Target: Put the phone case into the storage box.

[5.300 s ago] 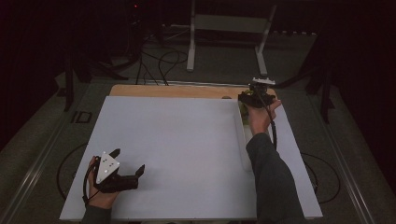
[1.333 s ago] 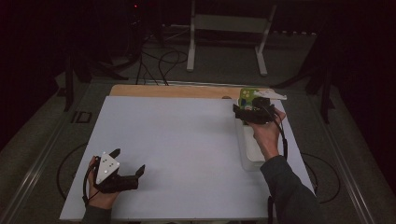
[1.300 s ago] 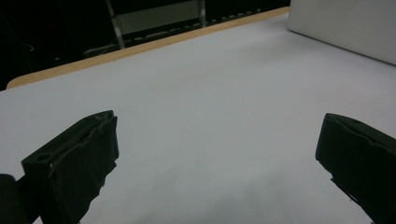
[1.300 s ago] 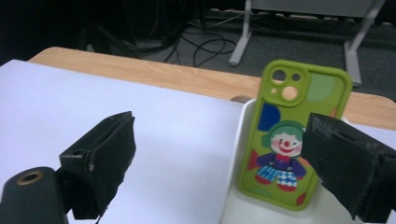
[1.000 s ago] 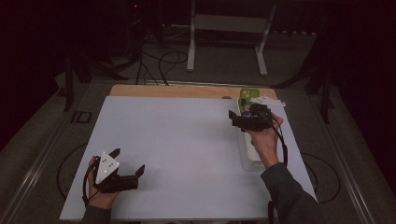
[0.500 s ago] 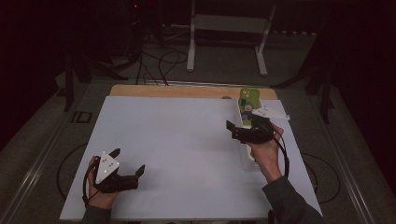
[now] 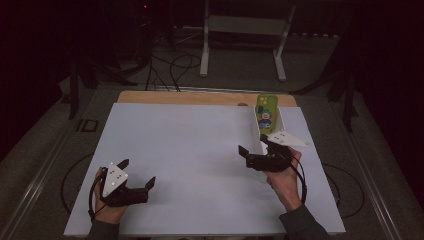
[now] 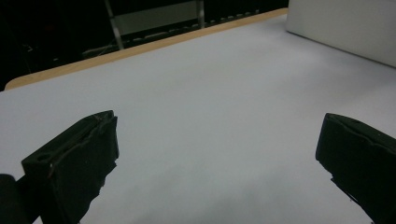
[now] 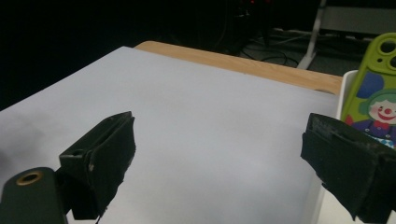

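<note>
Covering the wooden counter (image 7: pixel 200 97), a white sheet (image 7: pixel 185 150) spreads under dim light; dark room behind. Green cartoon-clown phone case (image 7: pixel 266 114) stands in a white tray (image 7: pixel 256 131) at far right. Right hand-held gripper (image 7: pixel 252 155) hovers just beside the tray, jaws apart, empty. Left hand-held gripper (image 7: pixel 137 175) rests near front-left, jaws spread.

Lime-green rectangular phone case (image 7: pixel 265 113) printed with a clown figure: red nose, green hair, blue patches. It sits in a white open tray (image 7: pixel 256 131). White flat table covering (image 7: pixel 190 150) over a light wooden tabletop (image 7: pixel 200 98). Both grippers' jaws appear black; surroundings too dark to grade.
</note>
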`<action>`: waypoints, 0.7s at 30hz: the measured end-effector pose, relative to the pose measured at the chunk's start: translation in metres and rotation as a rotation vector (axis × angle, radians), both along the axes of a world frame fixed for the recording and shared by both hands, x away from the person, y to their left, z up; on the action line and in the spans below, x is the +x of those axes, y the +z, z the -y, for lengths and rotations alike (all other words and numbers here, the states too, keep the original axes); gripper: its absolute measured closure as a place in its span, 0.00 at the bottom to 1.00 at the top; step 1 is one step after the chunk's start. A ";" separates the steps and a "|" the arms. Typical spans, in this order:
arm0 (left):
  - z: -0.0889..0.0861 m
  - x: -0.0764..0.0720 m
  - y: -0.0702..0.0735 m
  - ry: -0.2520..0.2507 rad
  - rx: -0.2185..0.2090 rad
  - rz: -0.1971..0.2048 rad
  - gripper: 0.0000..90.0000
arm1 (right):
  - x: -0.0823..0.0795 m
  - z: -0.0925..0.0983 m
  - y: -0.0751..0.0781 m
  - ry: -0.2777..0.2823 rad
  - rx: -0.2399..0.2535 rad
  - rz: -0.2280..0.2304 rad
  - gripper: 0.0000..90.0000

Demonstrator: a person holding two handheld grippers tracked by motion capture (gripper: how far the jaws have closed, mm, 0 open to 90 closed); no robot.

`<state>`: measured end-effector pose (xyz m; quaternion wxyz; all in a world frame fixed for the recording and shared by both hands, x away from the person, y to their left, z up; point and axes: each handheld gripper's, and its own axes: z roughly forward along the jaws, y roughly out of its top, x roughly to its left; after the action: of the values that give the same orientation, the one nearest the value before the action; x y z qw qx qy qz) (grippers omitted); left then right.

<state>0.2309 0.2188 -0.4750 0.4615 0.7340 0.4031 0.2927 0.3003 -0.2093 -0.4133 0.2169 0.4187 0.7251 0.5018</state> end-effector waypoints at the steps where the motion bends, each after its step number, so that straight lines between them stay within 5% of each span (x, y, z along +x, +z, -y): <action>1: 0.000 0.000 0.000 -0.002 0.000 0.000 0.00 | -0.003 -0.001 -0.001 0.006 -0.006 0.006 0.10; 12: 0.000 -0.001 0.000 -0.014 -0.011 0.003 0.00 | -0.033 0.000 -0.025 0.047 -0.042 0.105 0.11; 21: 0.003 -0.004 -0.002 -0.046 -0.015 0.014 0.00 | -0.049 0.005 -0.046 0.101 -0.040 0.137 0.11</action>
<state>0.2267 0.2160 -0.4765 0.4763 0.7377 0.3849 0.2842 0.2509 -0.2138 -0.4589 0.2489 0.3417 0.7388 0.5249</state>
